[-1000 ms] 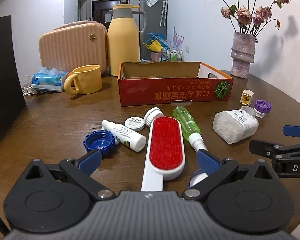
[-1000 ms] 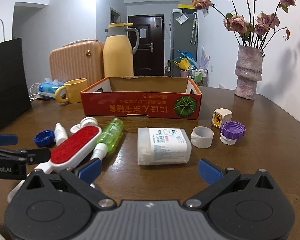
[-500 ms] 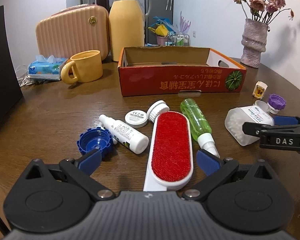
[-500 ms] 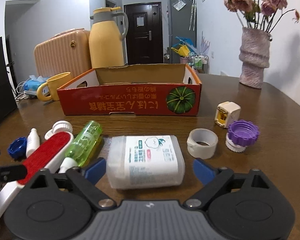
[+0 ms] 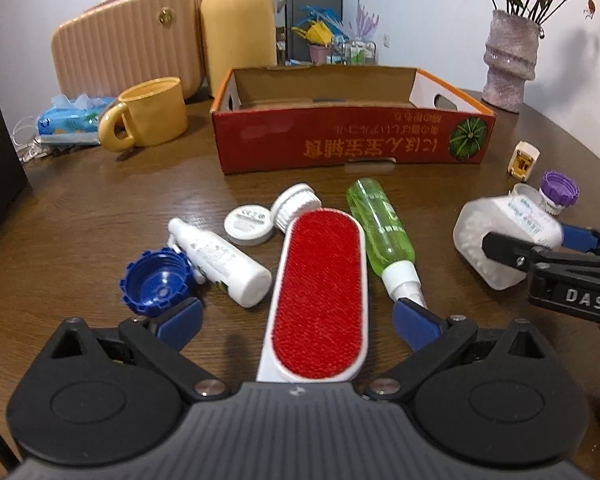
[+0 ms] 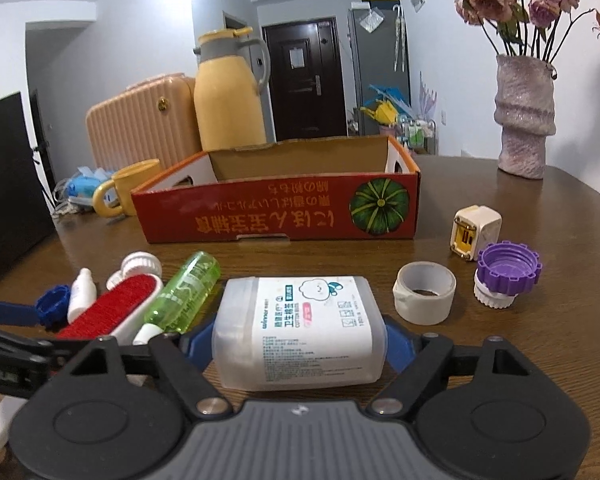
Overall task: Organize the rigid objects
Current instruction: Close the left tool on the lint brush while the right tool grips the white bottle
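A red lint brush (image 5: pixel 318 292) with a white frame lies on the brown table (image 5: pixel 100 208) between the wide-open fingers of my left gripper (image 5: pixel 298 322), untouched. My right gripper (image 6: pixel 298 346) has its blue pads on either side of a translucent cotton swab box (image 6: pixel 300 330); they look to touch its sides. That box also shows in the left wrist view (image 5: pixel 504 232). An open red cardboard box (image 5: pixel 352 140) stands behind the items. Around the brush lie a green spray bottle (image 5: pixel 380 228), a white bottle (image 5: pixel 220 260) and a blue cap (image 5: pixel 156 284).
A white jar lid (image 5: pixel 248 224), a white cap (image 5: pixel 296 202), a tape roll (image 6: pixel 424 296), a purple cap (image 6: pixel 508 270) and a small white plug (image 6: pixel 474 230) lie on the table. A yellow mug (image 5: pixel 152 118), thermos, suitcase and vase (image 6: pixel 524 116) stand behind.
My left gripper moved forward and lower over the lint brush. My right gripper advanced and narrowed its fingers around the cotton swab box.
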`<action>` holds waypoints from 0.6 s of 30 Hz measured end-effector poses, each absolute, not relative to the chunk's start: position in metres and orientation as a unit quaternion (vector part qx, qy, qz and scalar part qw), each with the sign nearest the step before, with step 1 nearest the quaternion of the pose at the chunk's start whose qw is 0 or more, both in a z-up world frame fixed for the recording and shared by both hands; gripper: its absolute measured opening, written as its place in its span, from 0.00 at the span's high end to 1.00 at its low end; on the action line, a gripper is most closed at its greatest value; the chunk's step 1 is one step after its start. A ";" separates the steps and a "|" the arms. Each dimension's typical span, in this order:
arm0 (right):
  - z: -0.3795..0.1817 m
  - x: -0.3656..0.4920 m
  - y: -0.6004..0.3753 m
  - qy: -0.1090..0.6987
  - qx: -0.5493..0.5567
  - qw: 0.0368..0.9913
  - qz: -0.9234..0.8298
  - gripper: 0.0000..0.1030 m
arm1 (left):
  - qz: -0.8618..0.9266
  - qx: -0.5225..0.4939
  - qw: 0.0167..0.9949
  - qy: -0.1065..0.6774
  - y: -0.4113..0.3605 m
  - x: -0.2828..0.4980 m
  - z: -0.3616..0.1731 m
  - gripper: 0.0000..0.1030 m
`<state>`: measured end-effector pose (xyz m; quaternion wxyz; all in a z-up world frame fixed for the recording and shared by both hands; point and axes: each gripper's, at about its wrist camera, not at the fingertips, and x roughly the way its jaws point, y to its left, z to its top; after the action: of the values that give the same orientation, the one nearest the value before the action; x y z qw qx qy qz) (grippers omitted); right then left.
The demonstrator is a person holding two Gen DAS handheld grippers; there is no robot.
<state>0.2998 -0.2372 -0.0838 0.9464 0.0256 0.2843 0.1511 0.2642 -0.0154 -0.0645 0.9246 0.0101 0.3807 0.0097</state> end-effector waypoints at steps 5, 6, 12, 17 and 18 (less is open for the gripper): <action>-0.080 0.288 -0.242 0.258 0.035 0.953 0.156 0.21 | 0.014 0.002 0.918 0.397 -0.016 0.271 -0.070 0.00; -0.079 0.286 -0.243 0.255 0.037 0.953 0.157 0.21 | 0.015 0.000 0.917 0.398 -0.017 0.271 -0.070 0.01; -0.080 0.279 -0.246 0.246 0.042 0.955 0.160 0.21 | 0.010 -0.008 0.913 0.408 -0.019 0.272 -0.075 0.21; -0.079 0.274 -0.247 0.238 0.047 0.956 0.167 0.21 | 0.010 -0.010 0.911 0.411 -0.020 0.273 -0.078 0.33; -0.079 0.274 -0.247 0.237 0.048 0.956 0.168 0.21 | 0.010 -0.010 0.912 0.410 -0.020 0.272 -0.077 0.38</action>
<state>0.2737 -0.2466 -0.0791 0.9557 0.0475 0.2370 0.1681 0.2721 -0.0202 -0.0774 0.9119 -0.0103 0.4101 0.0104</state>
